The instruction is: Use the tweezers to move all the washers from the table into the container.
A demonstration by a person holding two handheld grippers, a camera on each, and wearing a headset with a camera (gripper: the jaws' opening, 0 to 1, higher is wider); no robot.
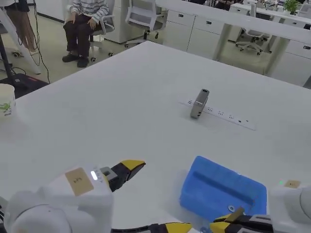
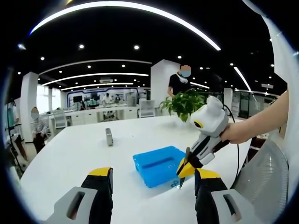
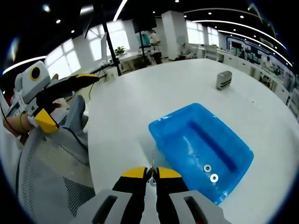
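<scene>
Two washers (image 3: 207, 168) lie in the blue container (image 3: 164, 134) by the counter's (image 3: 135, 100) near edge; right claw (image 3: 152, 173) clamps the tweezers (image 3: 152, 164) beside its rim; left claw (image 2: 154, 172) gapes wide; squeeze steadily, clear the rim.

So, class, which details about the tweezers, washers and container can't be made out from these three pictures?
Tweezers: right gripper view, a thin tip pokes out; the shut jaws of the right gripper hide the rest.
Whether that tip holds a washer: too small to tell.
Container: head view, near side hidden by the right gripper.
Washers: two lie in the container; any left on the table are too small, head view.
</scene>
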